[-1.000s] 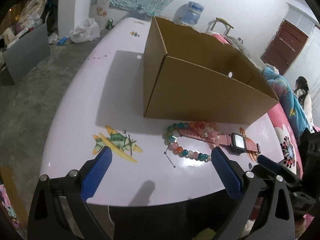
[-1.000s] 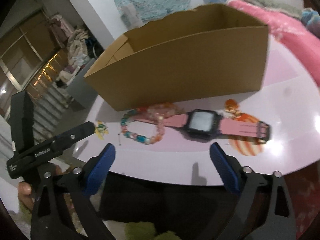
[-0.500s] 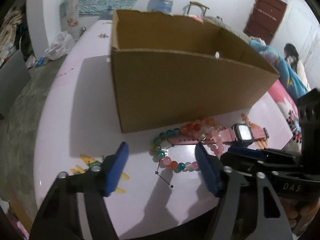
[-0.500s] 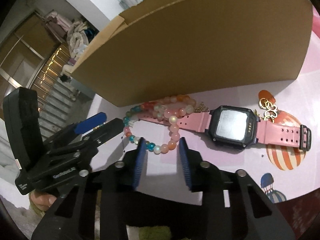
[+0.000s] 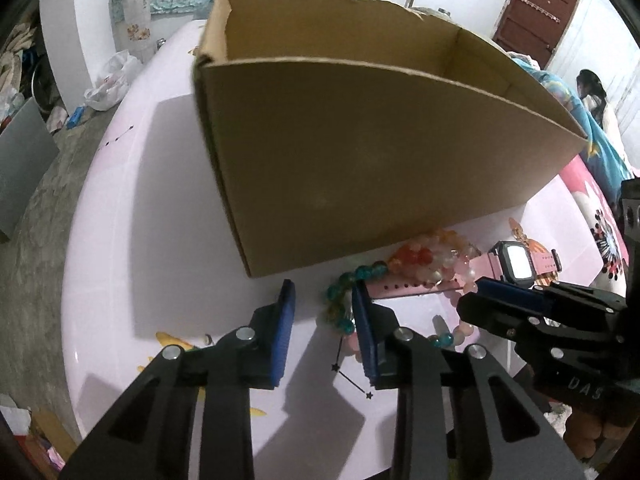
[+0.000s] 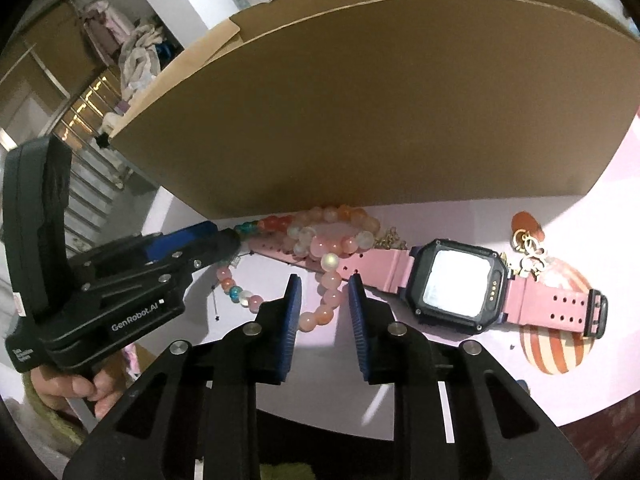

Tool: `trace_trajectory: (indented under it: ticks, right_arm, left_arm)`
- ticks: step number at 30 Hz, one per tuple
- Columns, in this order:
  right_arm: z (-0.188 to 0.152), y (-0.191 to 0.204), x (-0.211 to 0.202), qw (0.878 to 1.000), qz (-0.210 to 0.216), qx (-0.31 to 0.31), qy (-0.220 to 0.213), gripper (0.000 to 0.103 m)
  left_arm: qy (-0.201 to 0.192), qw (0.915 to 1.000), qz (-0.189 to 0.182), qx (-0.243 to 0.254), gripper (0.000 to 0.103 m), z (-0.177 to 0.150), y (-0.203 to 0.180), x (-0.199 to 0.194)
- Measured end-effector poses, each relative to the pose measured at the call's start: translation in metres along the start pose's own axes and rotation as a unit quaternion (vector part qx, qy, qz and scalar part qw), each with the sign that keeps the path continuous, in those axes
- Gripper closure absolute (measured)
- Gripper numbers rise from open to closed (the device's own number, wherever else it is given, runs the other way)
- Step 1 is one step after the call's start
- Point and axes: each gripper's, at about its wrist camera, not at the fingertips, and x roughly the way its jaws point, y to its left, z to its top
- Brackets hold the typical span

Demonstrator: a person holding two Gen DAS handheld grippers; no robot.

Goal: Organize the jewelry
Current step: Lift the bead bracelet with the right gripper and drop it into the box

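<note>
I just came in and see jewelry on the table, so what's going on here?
A person holds a gripper in each hand over a pink table, beside an open cardboard box. The jaws of the left gripper and right gripper have just been closing around parts of a beaded bracelet draped over a pink watch. Neither clearly grips it yet.

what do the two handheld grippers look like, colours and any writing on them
Both are matte black plastic with two fingers tipped by ribbed blue pads and silver pivot screws. The left gripper, seen from the right wrist view, has a bulky black body printed "GenRobot.AI" in white. The right gripper, in the left wrist view, shows embossed letters "DAS". No cables are visible.
</note>
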Motion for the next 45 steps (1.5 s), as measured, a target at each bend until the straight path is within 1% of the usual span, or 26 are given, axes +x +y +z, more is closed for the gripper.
trace_trajectory:
  ticks: [3, 5, 7, 9, 10, 11, 12, 13, 17, 21, 29, 34, 37, 41, 43, 44, 45]
  right_arm:
    - [0.0, 0.005, 0.003, 1.0, -0.012, -0.009, -0.002, 0.082]
    - [0.005, 0.013, 0.007, 1.0, -0.025, -0.016, -0.004, 0.089]
    - [0.007, 0.01, 0.011, 0.999, -0.034, -0.023, -0.006, 0.093]
    - [0.008, 0.01, 0.012, 0.999, -0.035, -0.024, -0.007, 0.094]
    - [0.009, 0.011, 0.012, 0.999, -0.035, -0.025, -0.008, 0.095]
    - [0.004, 0.01, 0.011, 0.999, -0.035, -0.025, -0.009, 0.095]
    - [0.005, 0.01, 0.011, 0.999, -0.033, -0.023, -0.01, 0.095]
    - [0.002, 0.006, 0.011, 0.999, -0.029, -0.021, -0.011, 0.095]
    - [0.001, 0.001, 0.008, 1.0, -0.012, -0.004, -0.012, 0.095]
    - [0.002, -0.004, 0.0, 1.0, 0.001, 0.007, -0.02, 0.096]
    - [-0.001, -0.004, -0.023, 0.999, 0.013, -0.002, -0.053, 0.096]
    - [-0.002, -0.003, -0.045, 0.996, 0.014, -0.018, -0.084, 0.096]
    - [0.005, 0.005, -0.062, 0.994, 0.017, -0.031, -0.108, 0.096]
    - [0.02, 0.015, -0.09, 0.986, 0.027, -0.06, -0.15, 0.096]
    - [0.039, 0.02, -0.103, 0.981, 0.036, -0.081, -0.175, 0.096]
    - [0.047, 0.023, -0.103, 0.979, 0.038, -0.086, -0.179, 0.096]
    - [0.063, 0.024, -0.104, 0.978, 0.043, -0.093, -0.183, 0.096]
  left_arm:
    - [0.002, 0.9997, 0.014, 0.02, 0.075, 0.0, -0.008, 0.001]
    - [0.004, 0.999, 0.027, 0.036, 0.076, 0.001, -0.011, 0.001]
    - [0.004, 0.9979, 0.039, 0.051, 0.078, 0.002, -0.018, 0.003]
    - [0.003, 0.9972, 0.044, 0.06, 0.082, 0.003, -0.021, 0.004]
    - [0.002, 0.9972, 0.043, 0.061, 0.084, 0.004, -0.023, 0.005]
    - [0.002, 0.9974, 0.04, 0.061, 0.089, 0.005, -0.025, 0.005]
    - [0.002, 0.9976, 0.036, 0.059, 0.093, 0.005, -0.026, 0.005]
    - [0.001, 0.9978, 0.034, 0.058, 0.094, 0.003, -0.026, 0.005]
    - [-0.004, 0.9986, 0.022, 0.048, 0.094, 0.004, -0.024, 0.0]
    - [-0.018, 0.999, 0.012, 0.039, 0.094, 0.005, -0.026, -0.012]
    - [-0.053, 0.9981, -0.001, 0.032, 0.094, 0.004, -0.03, -0.047]
    - [-0.075, 0.9967, -0.008, 0.03, 0.094, 0.005, -0.039, -0.071]
    - [-0.096, 0.9948, -0.019, 0.028, 0.094, 0.007, -0.043, -0.094]
    - [-0.141, 0.9893, -0.029, 0.026, 0.094, 0.027, -0.049, -0.128]
    - [-0.162, 0.986, -0.029, 0.026, 0.094, 0.041, -0.05, -0.141]
    - [-0.169, 0.9849, -0.028, 0.027, 0.094, 0.048, -0.05, -0.144]
    - [-0.175, 0.9839, -0.026, 0.029, 0.094, 0.057, -0.05, -0.146]
